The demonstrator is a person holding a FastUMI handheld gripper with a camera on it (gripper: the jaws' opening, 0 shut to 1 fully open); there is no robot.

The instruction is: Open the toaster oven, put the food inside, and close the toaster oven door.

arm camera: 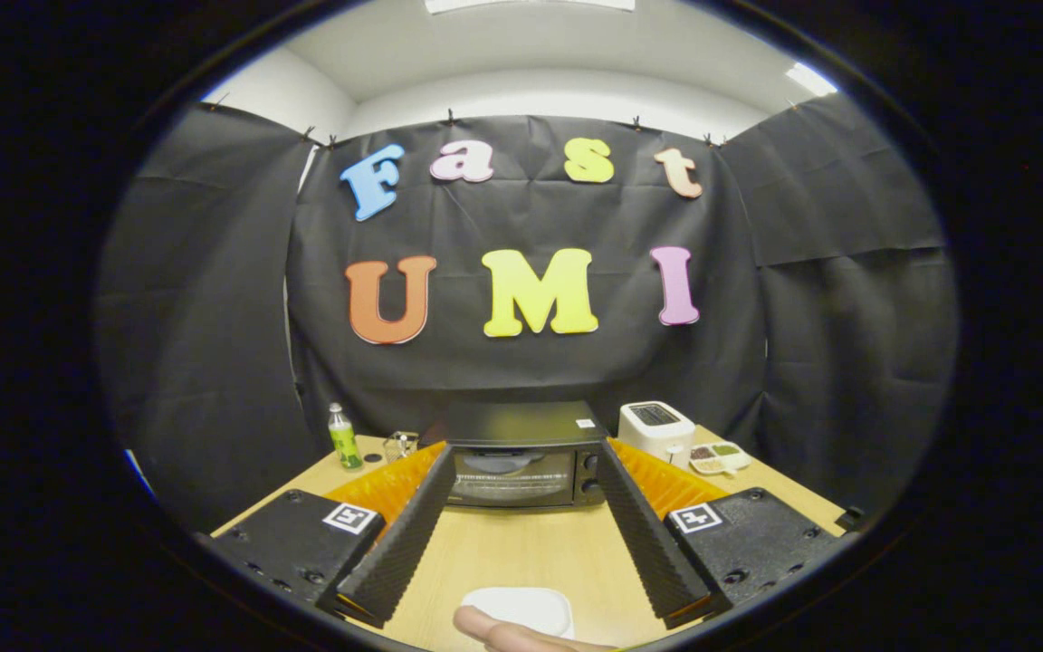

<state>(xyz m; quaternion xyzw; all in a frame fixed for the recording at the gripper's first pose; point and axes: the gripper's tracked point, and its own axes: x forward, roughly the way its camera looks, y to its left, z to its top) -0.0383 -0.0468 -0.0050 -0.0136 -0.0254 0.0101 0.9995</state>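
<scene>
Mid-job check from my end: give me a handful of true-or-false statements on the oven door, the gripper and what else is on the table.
1. The toaster oven door is shut. True.
2. The gripper is shut on the oven handle. False: its fingers are spread wide with nothing between them, and the oven sits beyond them.
3. A green bottle stands on the table to one side of the oven. True.
4. The white toaster sits on top of the oven. False: it stands on the table beside the oven, with a small dish of food next to it.
5. A white plate lies near the gripper's base, with a fingertip at its edge. True.
</scene>
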